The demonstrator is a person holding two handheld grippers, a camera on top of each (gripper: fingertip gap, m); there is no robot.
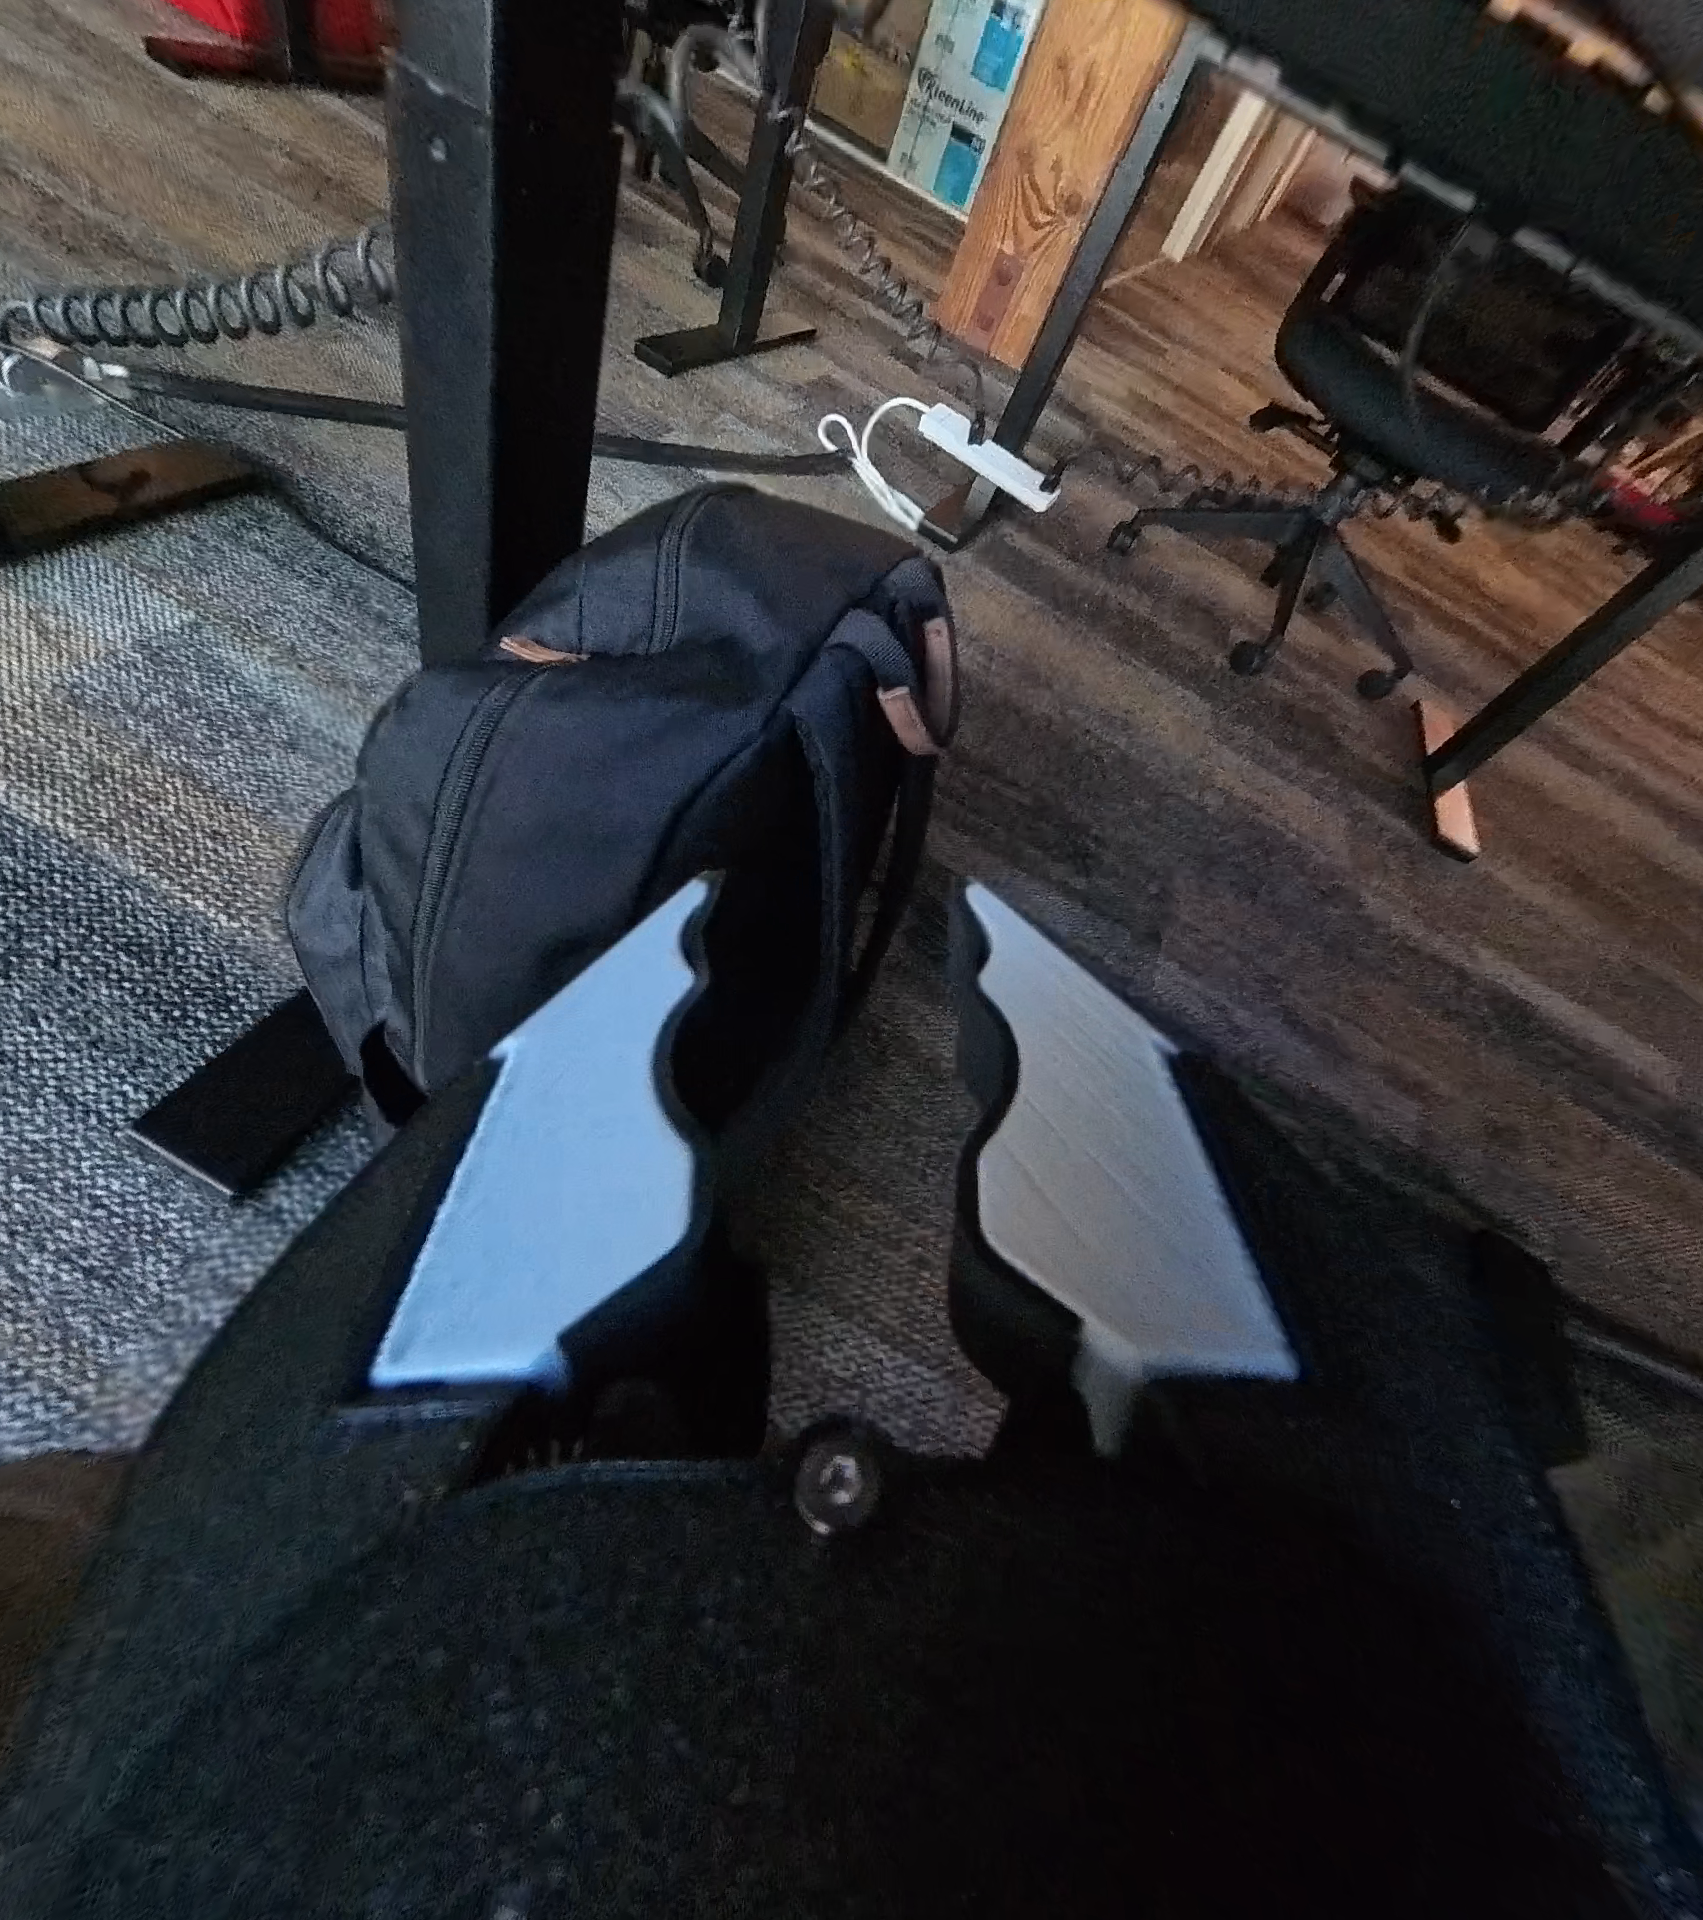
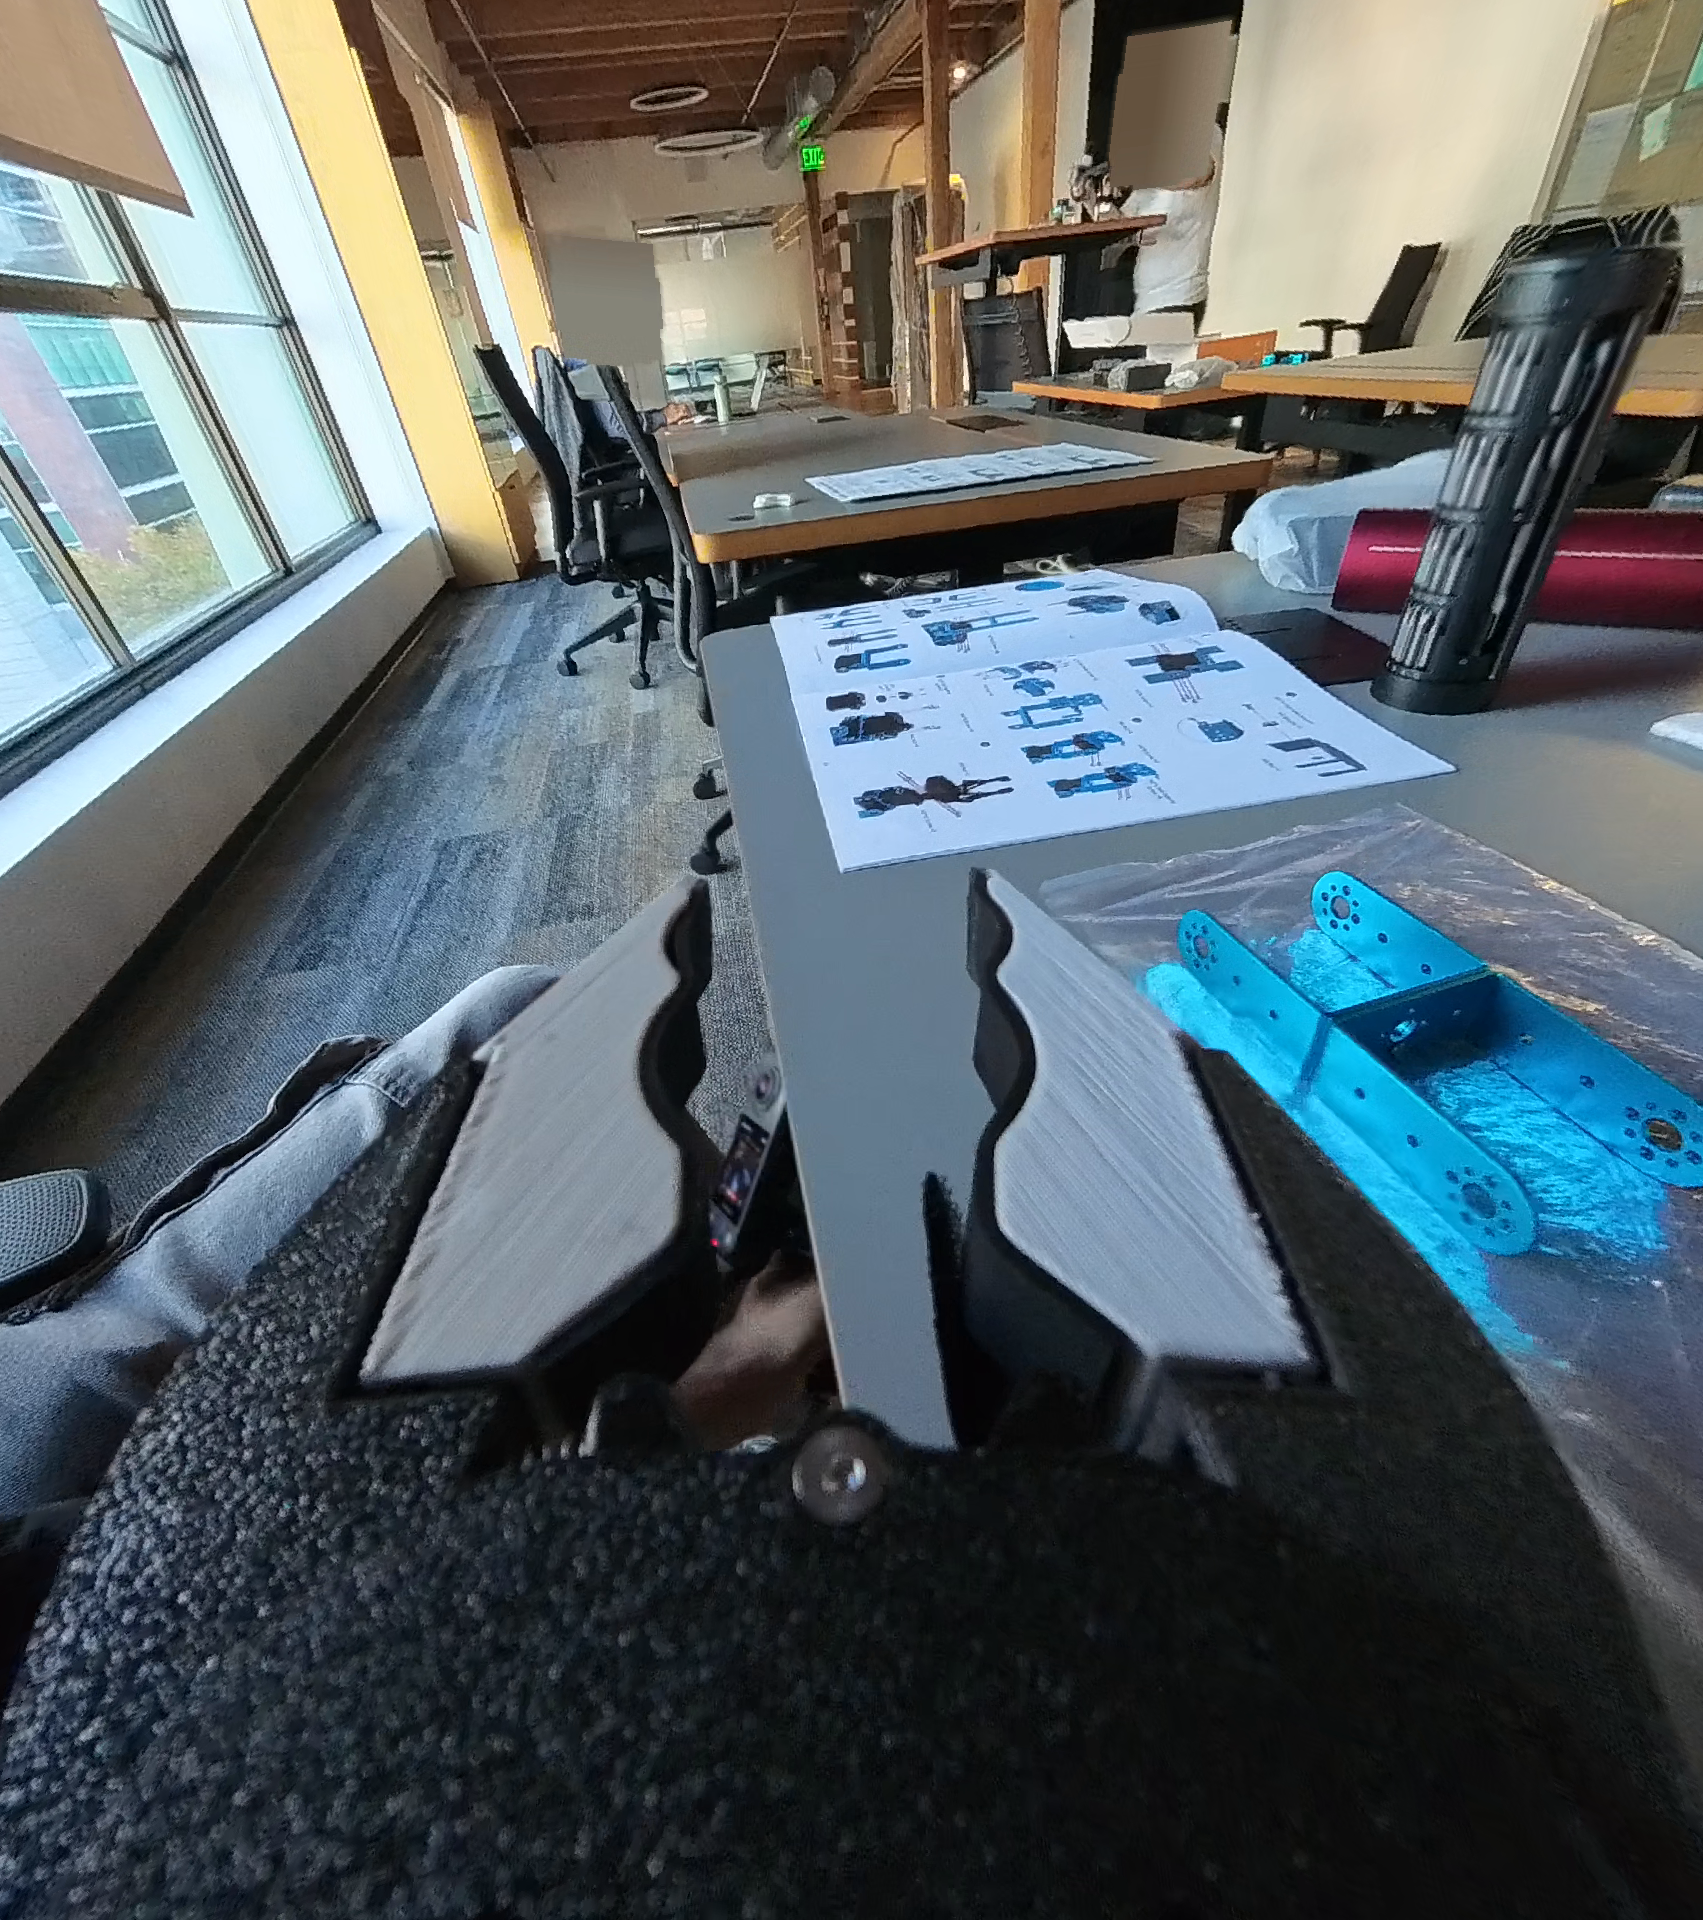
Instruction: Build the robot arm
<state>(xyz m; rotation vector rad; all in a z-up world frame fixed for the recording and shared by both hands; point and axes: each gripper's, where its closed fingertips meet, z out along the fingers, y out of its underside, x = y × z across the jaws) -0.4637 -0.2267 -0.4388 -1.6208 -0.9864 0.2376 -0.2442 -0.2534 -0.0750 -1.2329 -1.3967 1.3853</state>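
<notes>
Carpet [image 1: 99, 831] fills your left wrist view: your left gripper [image 1: 831, 1039] hangs wide and empty under the desk, just before a dark backpack [image 1: 598, 790] lying by a black desk leg [image 1: 504, 312]. Your right wrist view alone shows the grey table [image 2: 878, 1039]; your right gripper [image 2: 836, 1039] gapes empty over its left edge. A blue metal bracket [image 2: 1429, 1049] lies right on what seems clear plastic, long axis near-right to far-left.

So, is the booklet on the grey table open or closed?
Open. The booklet lies flat on the grey table, two printed pages spread either side of a centre fold.
</notes>
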